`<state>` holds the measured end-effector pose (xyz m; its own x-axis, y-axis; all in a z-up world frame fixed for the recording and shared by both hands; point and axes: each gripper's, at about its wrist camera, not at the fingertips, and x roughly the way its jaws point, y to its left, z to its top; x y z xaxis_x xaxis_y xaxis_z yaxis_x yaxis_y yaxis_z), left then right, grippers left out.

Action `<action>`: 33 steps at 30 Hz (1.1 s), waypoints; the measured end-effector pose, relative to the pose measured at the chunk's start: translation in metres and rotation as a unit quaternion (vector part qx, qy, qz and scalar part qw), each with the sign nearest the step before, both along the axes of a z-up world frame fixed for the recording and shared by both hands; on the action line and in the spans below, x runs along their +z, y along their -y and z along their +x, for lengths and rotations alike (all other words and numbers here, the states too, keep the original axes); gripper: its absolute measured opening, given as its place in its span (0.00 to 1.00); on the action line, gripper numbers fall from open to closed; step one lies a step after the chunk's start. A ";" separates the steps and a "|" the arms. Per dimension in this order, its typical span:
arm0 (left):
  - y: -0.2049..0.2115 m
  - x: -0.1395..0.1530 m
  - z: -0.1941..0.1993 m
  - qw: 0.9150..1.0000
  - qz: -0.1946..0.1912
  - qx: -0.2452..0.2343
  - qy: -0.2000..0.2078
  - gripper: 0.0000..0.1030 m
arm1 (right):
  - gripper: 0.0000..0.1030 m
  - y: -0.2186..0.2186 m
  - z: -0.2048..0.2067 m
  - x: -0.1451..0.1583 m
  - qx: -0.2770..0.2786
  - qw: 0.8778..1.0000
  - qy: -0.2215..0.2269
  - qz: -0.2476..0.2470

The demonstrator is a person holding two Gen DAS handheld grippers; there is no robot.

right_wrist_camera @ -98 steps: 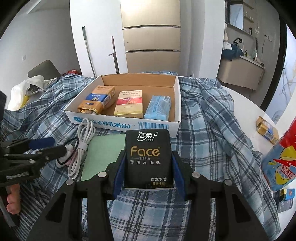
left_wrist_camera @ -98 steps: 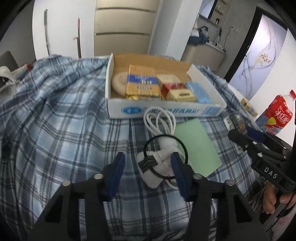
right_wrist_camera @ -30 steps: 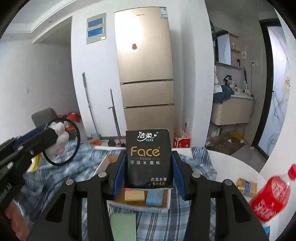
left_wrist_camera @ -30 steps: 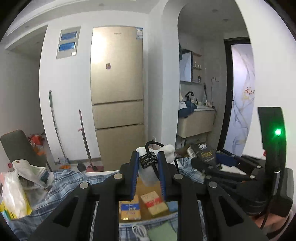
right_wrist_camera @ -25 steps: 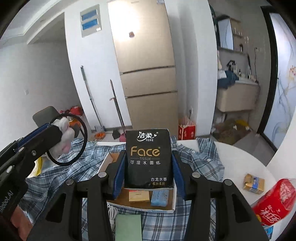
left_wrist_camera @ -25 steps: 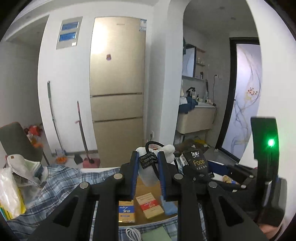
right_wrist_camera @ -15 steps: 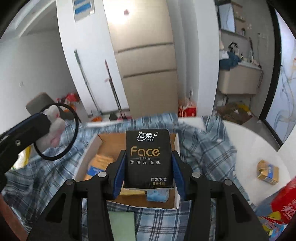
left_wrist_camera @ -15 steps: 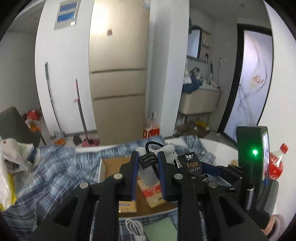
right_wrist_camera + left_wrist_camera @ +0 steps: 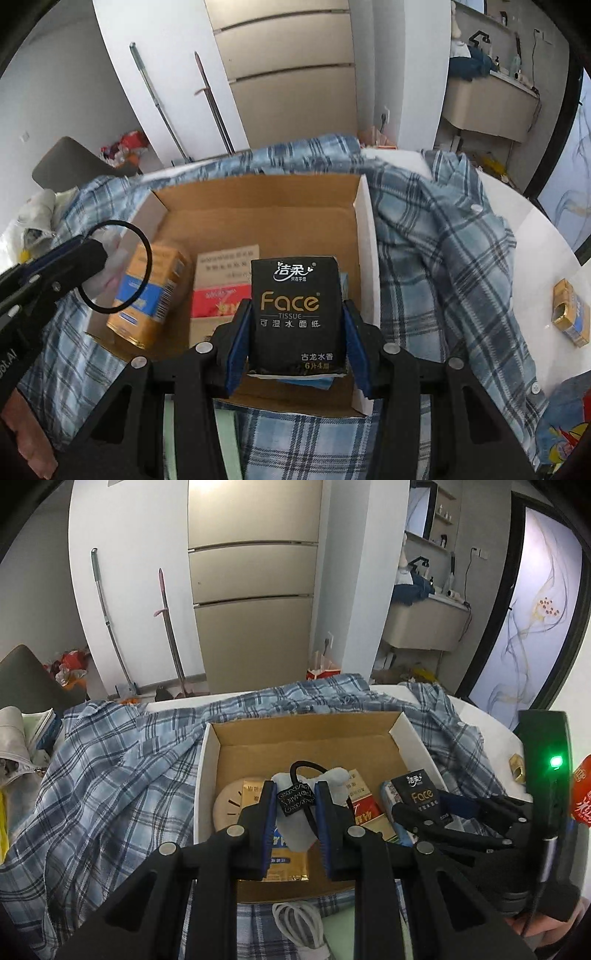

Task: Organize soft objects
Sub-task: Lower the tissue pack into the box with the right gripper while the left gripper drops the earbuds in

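Two grippers are seen, each clamped on one soft thing; the left gripper (image 9: 295, 805) is clenched on a white cloth bundle (image 9: 300, 825) with a black elastic loop (image 9: 122, 266) and a small black tag, held above the cardboard box (image 9: 306, 734); the right gripper (image 9: 295, 339) is clenched on one black tissue pack (image 9: 297, 314), held over the right side of that box. One box is counted, open-topped, and inside it are seen one round beige disc (image 9: 231, 805), one gold and blue packet (image 9: 151, 291), one red and white packet (image 9: 221, 284) and one light blue pack (image 9: 397, 812). In front of the box one coiled white cable (image 9: 299, 923) and one pale green sheet (image 9: 225, 439) are laid. The surface is covered by a blue plaid cloth (image 9: 110, 782); at its right edge bare white tabletop is shown, with one small gold box (image 9: 570, 314) on it. Behind, one beige refrigerator (image 9: 255, 579) and two long-handled tools (image 9: 110, 620) against a white wall are seen.
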<state>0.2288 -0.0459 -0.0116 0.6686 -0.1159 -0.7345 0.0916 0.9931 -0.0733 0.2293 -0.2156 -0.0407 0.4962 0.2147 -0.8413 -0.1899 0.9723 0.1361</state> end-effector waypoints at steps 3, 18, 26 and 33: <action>0.002 -0.002 0.001 1.000 -0.006 -0.004 -0.008 0.21 | 0.44 -0.001 0.003 -0.011 0.001 1.000 -0.007 -0.009; 0.012 -0.008 0.001 1.000 -0.006 -0.024 -0.015 0.21 | 0.56 -0.004 0.000 -0.001 0.012 1.000 0.023 -0.017; 0.022 -0.035 0.010 0.995 0.003 -0.039 -0.087 0.21 | 0.59 0.019 0.003 0.020 -0.033 0.998 0.050 -0.037; 0.026 -0.044 0.013 0.994 0.007 -0.045 -0.100 0.53 | 0.59 0.019 0.004 0.019 -0.027 0.998 0.046 -0.035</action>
